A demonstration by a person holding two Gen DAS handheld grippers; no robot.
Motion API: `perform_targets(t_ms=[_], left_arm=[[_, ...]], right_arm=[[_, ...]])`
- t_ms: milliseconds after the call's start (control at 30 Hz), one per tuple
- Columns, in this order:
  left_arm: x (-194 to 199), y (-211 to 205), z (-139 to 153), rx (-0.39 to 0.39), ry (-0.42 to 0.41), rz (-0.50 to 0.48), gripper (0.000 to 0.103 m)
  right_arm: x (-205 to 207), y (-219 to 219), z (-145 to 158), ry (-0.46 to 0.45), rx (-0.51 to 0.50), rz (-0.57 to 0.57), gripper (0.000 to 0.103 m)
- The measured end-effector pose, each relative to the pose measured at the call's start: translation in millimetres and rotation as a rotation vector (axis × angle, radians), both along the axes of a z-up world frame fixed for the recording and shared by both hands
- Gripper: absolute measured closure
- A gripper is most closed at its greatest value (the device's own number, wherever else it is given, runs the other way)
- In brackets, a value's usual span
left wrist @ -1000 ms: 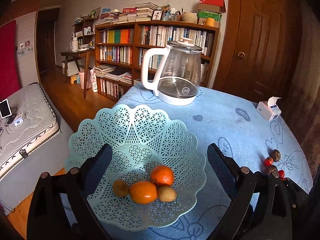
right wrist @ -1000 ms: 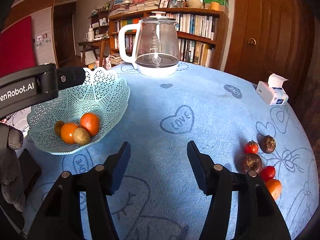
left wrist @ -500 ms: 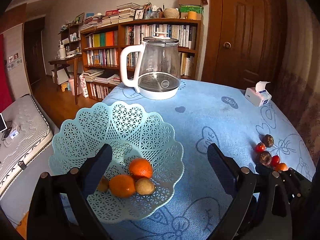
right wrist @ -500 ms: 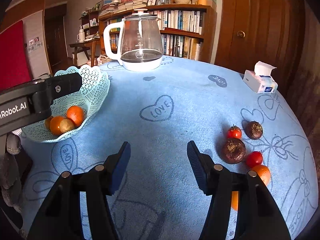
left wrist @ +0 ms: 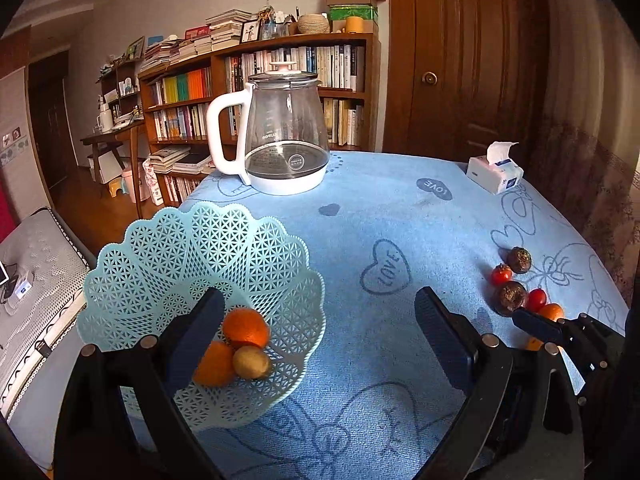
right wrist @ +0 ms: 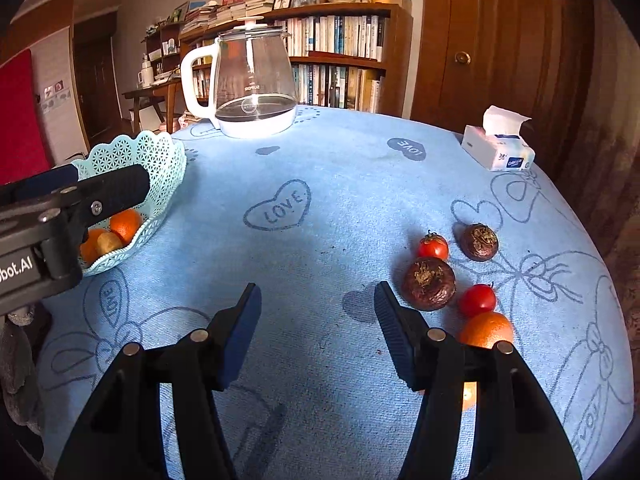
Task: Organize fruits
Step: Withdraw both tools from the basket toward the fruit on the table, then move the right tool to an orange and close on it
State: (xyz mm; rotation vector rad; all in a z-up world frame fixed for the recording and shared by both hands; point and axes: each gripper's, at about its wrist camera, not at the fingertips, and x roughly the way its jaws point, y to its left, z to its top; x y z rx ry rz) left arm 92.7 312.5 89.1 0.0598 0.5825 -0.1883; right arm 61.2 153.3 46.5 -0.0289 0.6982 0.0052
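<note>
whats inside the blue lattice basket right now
The basket holds two oranges and a small brownish fruit. The left gripper's finger covers part of the bowl, so more may hide there.

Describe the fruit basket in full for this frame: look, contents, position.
The fruit basket is pale mint-green plastic, lattice-pierced, with a scalloped flaring rim. It sits upright near the left edge of the blue tablecloth, in front of the glass kettle and apart from it. It holds two oranges and a small tan fruit, clustered together and touching. The open left gripper hangs above its near side, apparently not touching.
</note>
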Motion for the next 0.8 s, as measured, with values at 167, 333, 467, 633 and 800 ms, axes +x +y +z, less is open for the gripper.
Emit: perform_targets(t_ms=[167,333,467,633,800], left_arm=[[-3,-9,-3,0.015,0.002,-0.025,0.006],[-7,-17,-4,0.028,0.001,-0.049,0.006],[-11,-23,-8,0.04,0.005,-0.068,0.006],[-14,-33,-12,0.056,0.014,-0.093,0.006],[-18,-41,-16,0.071,0.019,-0.121,0.006]], right_arm=[[-2,-13,-1,0.007,0.009,-0.029,0.044],[-4,-26,-1,0.007,0.017,-0.06,0.044],[-5,-34,-2,0.008,0.021,-0.078,0.044],[-7,-44,-2,0.013,0.034,-0.095,0.044],[-9,-74,-1,0.02,0.064,-0.145,0.044]])
